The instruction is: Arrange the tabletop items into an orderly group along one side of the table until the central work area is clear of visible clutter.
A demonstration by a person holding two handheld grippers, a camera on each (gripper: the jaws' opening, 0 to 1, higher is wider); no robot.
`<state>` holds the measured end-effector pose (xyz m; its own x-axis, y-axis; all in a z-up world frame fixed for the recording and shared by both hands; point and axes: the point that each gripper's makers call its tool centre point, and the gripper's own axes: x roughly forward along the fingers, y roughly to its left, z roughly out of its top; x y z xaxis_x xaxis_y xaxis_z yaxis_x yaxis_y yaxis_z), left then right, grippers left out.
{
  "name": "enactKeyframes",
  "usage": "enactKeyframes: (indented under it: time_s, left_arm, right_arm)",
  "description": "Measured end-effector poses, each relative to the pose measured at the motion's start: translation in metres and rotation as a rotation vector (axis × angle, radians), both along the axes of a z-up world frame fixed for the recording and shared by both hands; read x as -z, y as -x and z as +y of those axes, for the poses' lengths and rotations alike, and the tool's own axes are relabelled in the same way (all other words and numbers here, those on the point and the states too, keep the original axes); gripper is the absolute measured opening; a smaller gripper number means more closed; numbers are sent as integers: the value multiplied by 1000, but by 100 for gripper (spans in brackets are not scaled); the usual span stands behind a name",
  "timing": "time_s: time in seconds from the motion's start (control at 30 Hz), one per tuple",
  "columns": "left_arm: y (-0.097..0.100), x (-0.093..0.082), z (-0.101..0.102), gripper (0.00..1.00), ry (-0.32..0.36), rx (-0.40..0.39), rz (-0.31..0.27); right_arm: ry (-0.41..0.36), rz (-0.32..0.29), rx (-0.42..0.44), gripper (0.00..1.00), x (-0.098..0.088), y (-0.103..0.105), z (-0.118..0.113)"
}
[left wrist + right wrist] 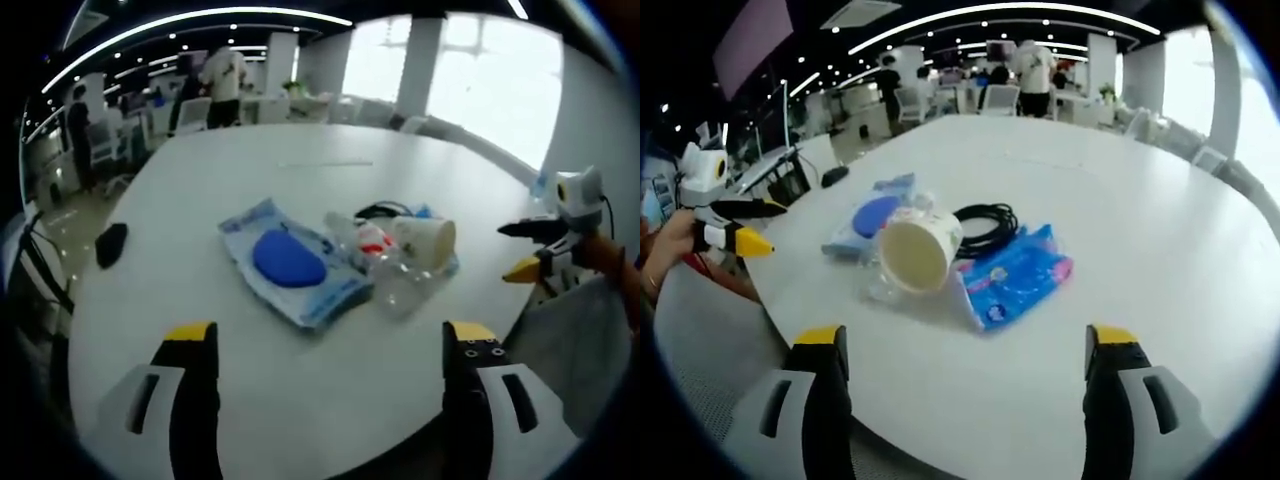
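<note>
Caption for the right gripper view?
Open right gripper faces a tipped cup, black cable and wipes pack on the white table.

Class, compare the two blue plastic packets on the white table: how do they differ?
The blue packet with a dark blue oval carries no pink; the blue packet with pink print does. The oval packet lies apart from the black coiled cable; the pink-printed one touches it. Both lie flat on the white table.
</note>
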<state>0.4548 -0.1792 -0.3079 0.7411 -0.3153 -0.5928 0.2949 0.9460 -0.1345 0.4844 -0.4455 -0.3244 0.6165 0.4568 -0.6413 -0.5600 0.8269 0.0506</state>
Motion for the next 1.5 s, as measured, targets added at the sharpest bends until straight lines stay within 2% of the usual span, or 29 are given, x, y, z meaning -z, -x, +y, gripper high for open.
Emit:
enactKeyframes:
  time_s: [0.37,0.63,0.8,0.93,1.03,1.2,1.27,1.5]
  left_arm:
    - [-1,2,1,88,-6,-2,12]
    - [-1,2,0,88,-2,4,13]
    - [-2,3,-1,87,13,4,21]
    - [-1,2,-2,86,10,8,30]
    - [-4,-5,-6,86,12,20,29]
    - [-17,-20,-12,86,-6,40,-7]
    - [-22,-26,-15,85,-3,46,-17]
    - [-39,-32,-23,84,-10,58,-24]
  right_arm:
    - [-67,-10,2,96,-11,-1,9]
    - [-111,-32,-9,95,-26,-2,22]
    - [-118,-42,-6,94,-31,-6,23]
    - [-167,-36,4,94,-38,-11,26]
    - [-249,-20,1,94,-47,-15,35]
    - [-194,-36,-16,94,-46,-26,37]
    - [-195,-36,-21,93,-46,-29,41]
    - [-171,-35,-49,93,-42,-42,53]
